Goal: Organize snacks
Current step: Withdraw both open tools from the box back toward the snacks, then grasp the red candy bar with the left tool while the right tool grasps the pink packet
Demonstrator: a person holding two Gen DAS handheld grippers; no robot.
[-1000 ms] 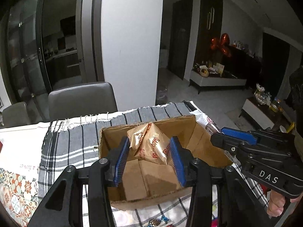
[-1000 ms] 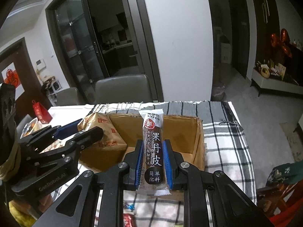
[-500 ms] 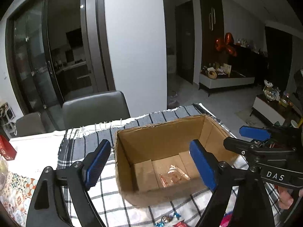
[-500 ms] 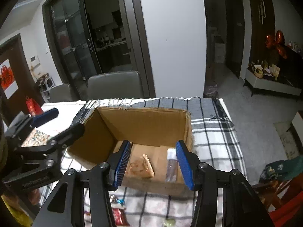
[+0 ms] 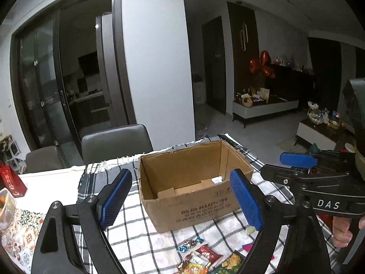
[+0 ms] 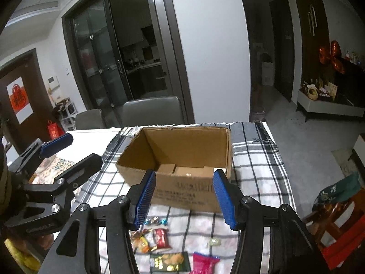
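Cardboard box (image 5: 194, 196) sits open on a checked cloth (image 6: 253, 159) covering the tabletop, one box in all. Two hand-held grippers face it. The left hand-held gripper (image 5: 180, 201) and the right hand-held gripper (image 6: 184, 196) both stand with jaws apart and nothing between them; each has just been opening. A second ago the left clamped a tan snack packet and the right a dark fruit-leather bar; both now lie in the box, where only a white scrap (image 5: 216, 179) shows above the near wall. About seven loose snacks (image 6: 159, 235) lie on the cloth before the box, some cut off by the frame edge. Two grey chairs (image 6: 152, 111) stand behind.
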